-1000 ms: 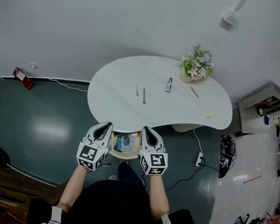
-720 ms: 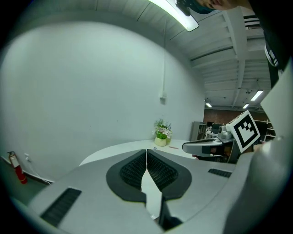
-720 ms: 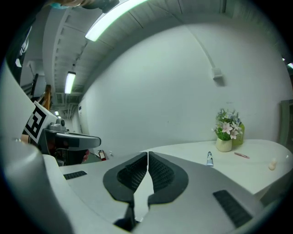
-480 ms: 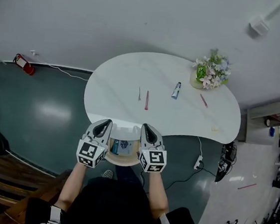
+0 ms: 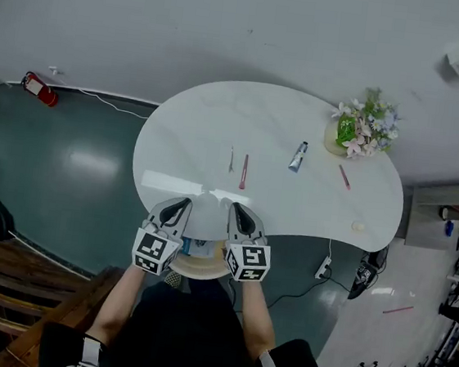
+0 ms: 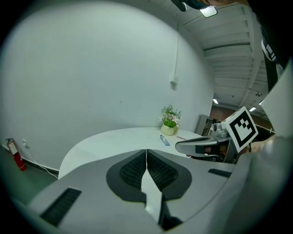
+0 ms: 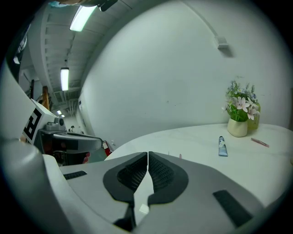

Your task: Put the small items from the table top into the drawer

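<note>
Both shut and empty, my left hand-held gripper [image 5: 179,207] and right hand-held gripper [image 5: 237,211] have sunk forward to the counter's [image 5: 212,123] near edge, over the open drawer [image 5: 200,271]. The tube [image 5: 298,156] and red pen [image 5: 244,172] lie mid-counter, so fetching them looks like the next job.

Left gripper [image 5: 179,207], right gripper [image 5: 239,213] — both closed

The white table [image 5: 212,123] bears a flower pot [image 5: 359,129], tube [image 5: 298,156], red pen [image 5: 244,172], pink pen [image 5: 344,177], thin grey stick [image 5: 231,160] and small pale lump [image 5: 359,226].

Flower vase [image 5: 354,132] upright; red fire extinguisher [image 5: 39,89] on dark floor [image 5: 75,169] beside wall [image 5: 149,21].
</note>
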`<action>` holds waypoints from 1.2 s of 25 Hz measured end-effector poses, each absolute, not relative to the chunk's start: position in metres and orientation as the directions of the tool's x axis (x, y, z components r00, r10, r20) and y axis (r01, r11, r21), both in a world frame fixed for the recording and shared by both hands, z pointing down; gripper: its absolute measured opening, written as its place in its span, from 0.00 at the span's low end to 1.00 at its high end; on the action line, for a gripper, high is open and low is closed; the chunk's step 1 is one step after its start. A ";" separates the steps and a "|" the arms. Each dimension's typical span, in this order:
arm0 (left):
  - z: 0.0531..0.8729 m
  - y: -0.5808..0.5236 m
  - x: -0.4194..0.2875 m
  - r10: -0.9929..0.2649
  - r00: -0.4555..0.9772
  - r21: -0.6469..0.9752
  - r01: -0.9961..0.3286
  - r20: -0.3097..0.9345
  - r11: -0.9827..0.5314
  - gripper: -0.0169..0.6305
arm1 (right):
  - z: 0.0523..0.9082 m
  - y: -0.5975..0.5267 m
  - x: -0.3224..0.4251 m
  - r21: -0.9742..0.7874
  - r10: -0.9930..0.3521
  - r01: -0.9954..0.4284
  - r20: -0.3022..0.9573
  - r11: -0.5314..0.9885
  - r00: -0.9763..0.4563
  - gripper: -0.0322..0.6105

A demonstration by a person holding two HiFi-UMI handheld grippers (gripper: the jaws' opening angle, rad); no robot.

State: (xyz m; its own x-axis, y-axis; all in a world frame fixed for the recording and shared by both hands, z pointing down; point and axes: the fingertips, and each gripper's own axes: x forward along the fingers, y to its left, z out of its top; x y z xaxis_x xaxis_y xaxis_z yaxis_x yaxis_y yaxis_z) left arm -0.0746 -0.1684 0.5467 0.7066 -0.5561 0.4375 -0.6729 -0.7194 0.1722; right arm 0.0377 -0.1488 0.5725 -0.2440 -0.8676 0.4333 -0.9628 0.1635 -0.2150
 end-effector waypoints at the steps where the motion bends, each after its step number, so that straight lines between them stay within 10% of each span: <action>1: 0.551 -0.170 -0.072 -0.552 0.709 0.177 -0.671 0.440 -0.720 0.06 | 0.576 -0.153 0.040 -0.211 -0.864 -0.963 0.440 0.166 -0.245 0.10; 30: 0.575 -0.193 -0.092 -0.558 0.672 0.220 -0.712 0.486 -0.666 0.06 | 0.676 -0.271 0.058 -0.180 -0.737 -0.971 0.632 0.160 -0.239 0.11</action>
